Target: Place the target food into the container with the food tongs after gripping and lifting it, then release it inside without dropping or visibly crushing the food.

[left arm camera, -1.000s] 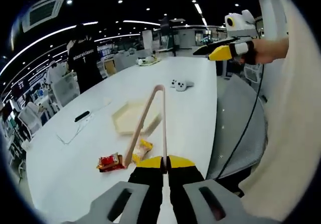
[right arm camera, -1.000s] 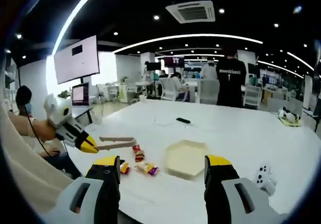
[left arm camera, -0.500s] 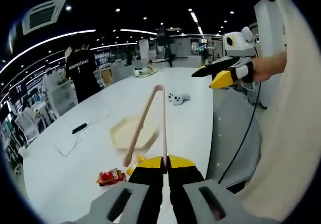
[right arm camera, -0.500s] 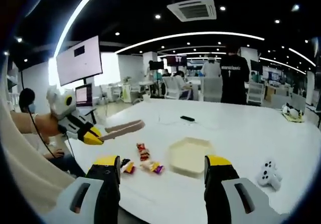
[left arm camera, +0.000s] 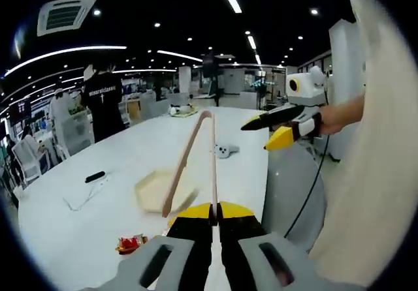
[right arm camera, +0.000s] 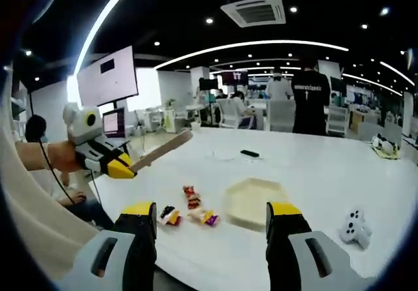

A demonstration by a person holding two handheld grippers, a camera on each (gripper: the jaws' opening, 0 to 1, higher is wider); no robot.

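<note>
The left gripper (left arm camera: 214, 214), clamped on the food tongs (left arm camera: 196, 160), has lifted them off the snacks. The right gripper (right arm camera: 212, 218) gapes, holding nothing. Four snack packets (right arm camera: 191, 207) lie beside one tray (right arm camera: 251, 201).

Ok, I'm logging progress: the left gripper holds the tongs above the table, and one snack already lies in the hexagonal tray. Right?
Not quite. The left gripper does hold the tongs above the table, but the hexagonal tray is empty. The right gripper view shows the snacks lying on the table beside it.
</note>
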